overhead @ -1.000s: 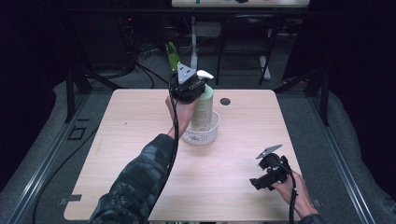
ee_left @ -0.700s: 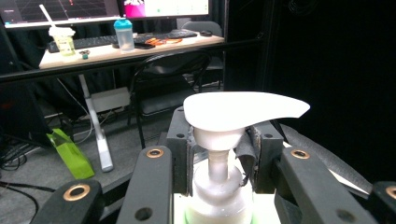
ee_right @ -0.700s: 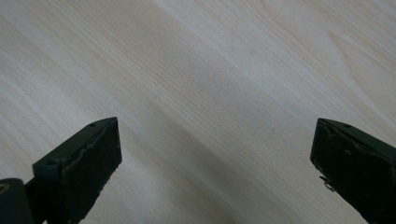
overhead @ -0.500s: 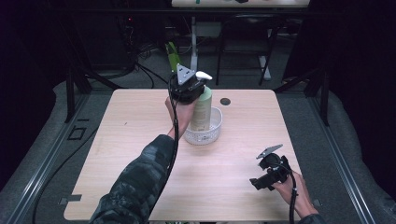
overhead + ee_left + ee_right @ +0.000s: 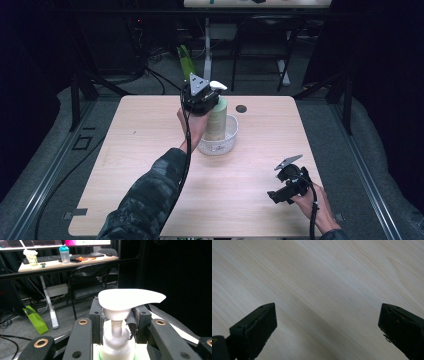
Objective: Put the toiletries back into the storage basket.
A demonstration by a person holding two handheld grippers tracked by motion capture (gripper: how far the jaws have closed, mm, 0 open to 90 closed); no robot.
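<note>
Pump bottle (image 5: 217,119) stands inside the white bowl (image 5: 218,145) at mid-table, left gripper (image 5: 117,323) clamped on its neck under the pump head — placing looks nearly done, release left; right gripper (image 5: 325,332) idles wide and empty, near-right of bowl

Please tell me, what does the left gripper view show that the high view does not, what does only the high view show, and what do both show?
Left gripper view alone: the black pads of the left tongs pressing the pump neck, and a far desk with a blue-capped shaker bottle.

High view alone: the white round bowl holding the bottle, the light wooden table, and the right tongs low over its near right part.

Both: the pale green pump bottle with its white pump head.
</note>
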